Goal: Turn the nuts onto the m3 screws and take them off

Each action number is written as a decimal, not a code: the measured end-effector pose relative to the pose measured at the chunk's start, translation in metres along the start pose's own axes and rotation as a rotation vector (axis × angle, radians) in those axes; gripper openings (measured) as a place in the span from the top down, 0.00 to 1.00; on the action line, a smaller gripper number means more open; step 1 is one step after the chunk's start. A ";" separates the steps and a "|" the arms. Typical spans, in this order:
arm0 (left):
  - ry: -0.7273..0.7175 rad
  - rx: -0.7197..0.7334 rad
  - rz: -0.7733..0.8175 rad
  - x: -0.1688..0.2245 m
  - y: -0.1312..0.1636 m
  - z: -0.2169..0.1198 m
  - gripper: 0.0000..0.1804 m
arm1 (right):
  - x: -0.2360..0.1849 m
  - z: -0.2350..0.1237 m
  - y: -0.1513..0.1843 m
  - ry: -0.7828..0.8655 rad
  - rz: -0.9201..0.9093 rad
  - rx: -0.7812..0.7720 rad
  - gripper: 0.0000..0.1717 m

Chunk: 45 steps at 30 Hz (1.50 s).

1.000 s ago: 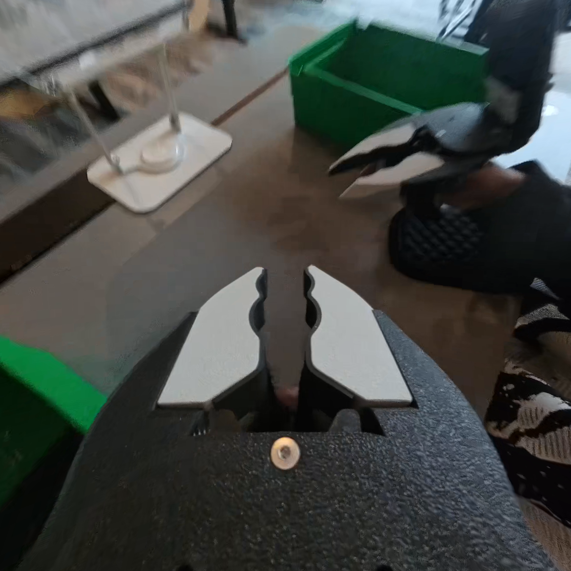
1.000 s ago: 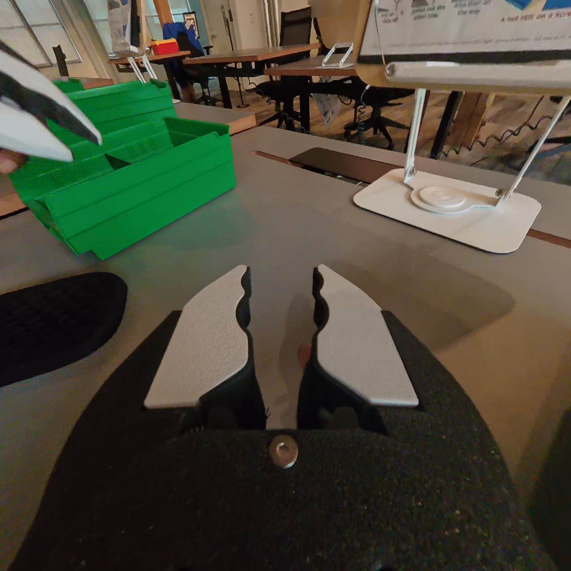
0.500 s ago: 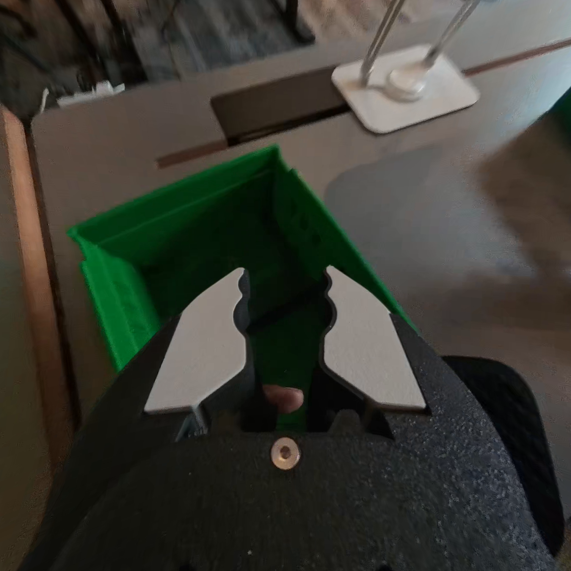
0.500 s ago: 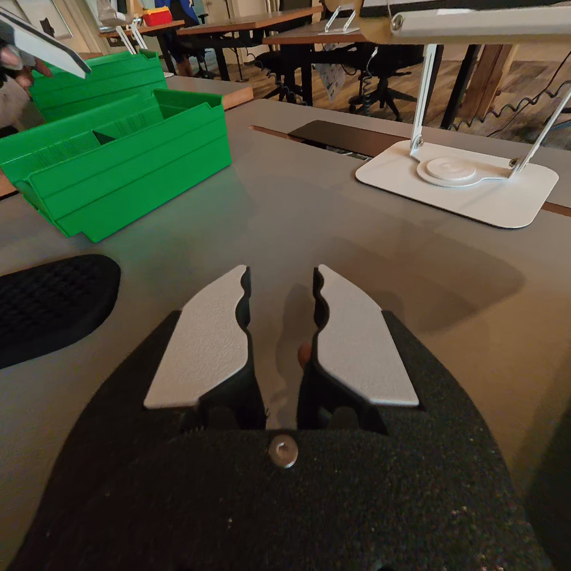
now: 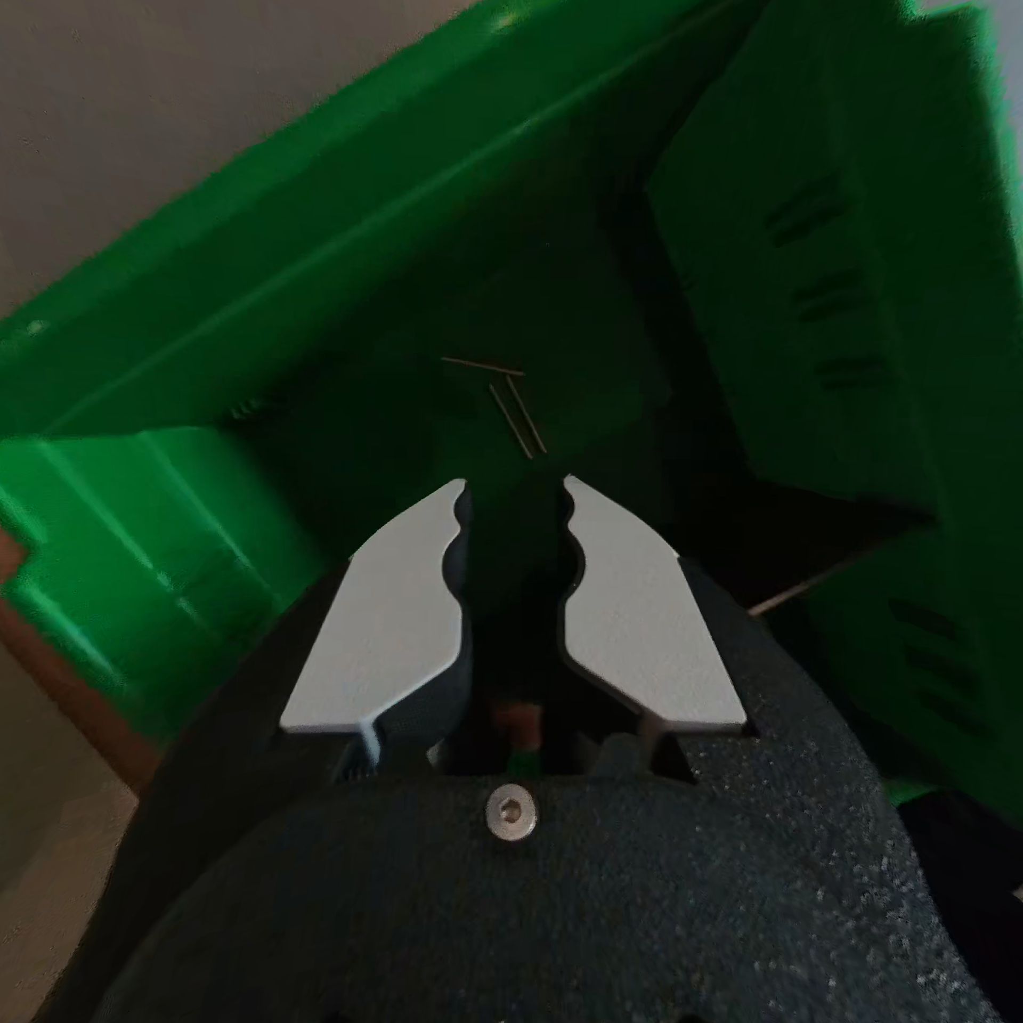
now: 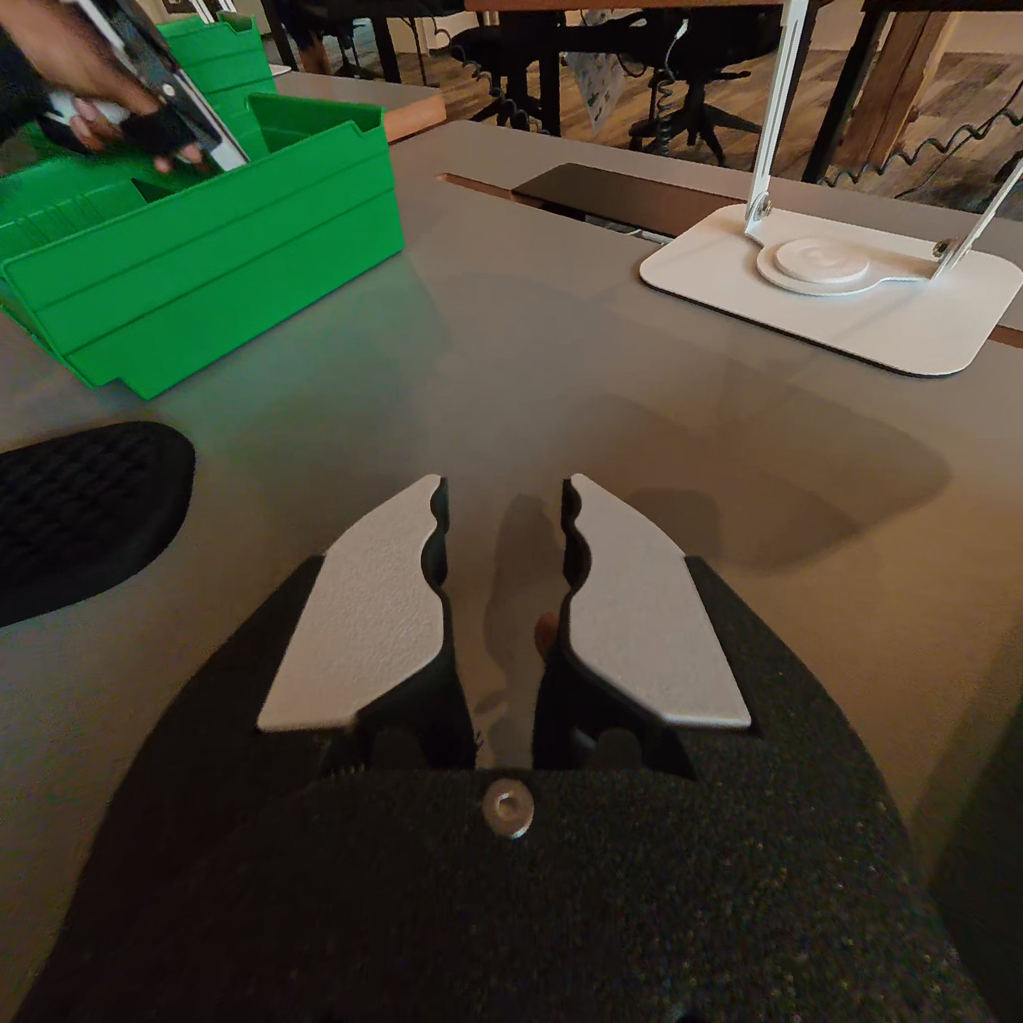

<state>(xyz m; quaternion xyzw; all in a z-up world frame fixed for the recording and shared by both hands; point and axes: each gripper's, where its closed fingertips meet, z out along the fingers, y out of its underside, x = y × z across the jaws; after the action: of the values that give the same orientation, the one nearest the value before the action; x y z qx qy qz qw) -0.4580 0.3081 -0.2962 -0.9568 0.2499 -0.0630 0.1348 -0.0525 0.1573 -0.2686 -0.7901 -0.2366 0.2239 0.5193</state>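
1. Left gripper [image 5: 515,487]: two flat grey fingers on a black textured body, jaws apart with nothing between them, pointed down into a green plastic bin [image 5: 343,232]. The view is blurred.
2. Three thin, straight metal rods [image 5: 517,415] lie on the dark bin floor just ahead of the fingertips: two side by side, one crosswise above them. Whether they are the M3 screws cannot be told; no nut can be made out.
3. Slotted green walls close in on the right and a ribbed green wall on the left, leaving a narrow way to the floor.
4. Right gripper [image 6: 501,487]: same build, jaws apart and bare, held over the smooth grey table [image 6: 498,343].
5. In the right wrist view, a gloved hand [image 6: 110,116] holds the left gripper inside the green bin at upper left; a second green bin [image 6: 221,61] stands behind it.
6. One black mesh-textured oval pad [image 6: 72,509] lies left of the right gripper. One white rounded-rectangle stand base [image 6: 830,288] with two thin metal legs sits at upper right.
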 end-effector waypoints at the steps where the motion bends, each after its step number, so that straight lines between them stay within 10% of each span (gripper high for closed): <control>1: 0.000 -0.018 -0.003 -0.001 -0.001 0.005 0.86 | 0.000 0.000 0.001 -0.001 0.002 -0.003 0.78; 45: -0.024 -0.171 -0.002 -0.002 0.004 0.043 0.98 | 0.002 -0.004 -0.002 0.004 -0.005 0.009 0.78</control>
<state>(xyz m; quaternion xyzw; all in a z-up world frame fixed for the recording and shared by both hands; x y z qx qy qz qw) -0.4536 0.3160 -0.3387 -0.9657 0.2518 -0.0302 0.0556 -0.0490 0.1561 -0.2655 -0.7875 -0.2365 0.2222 0.5240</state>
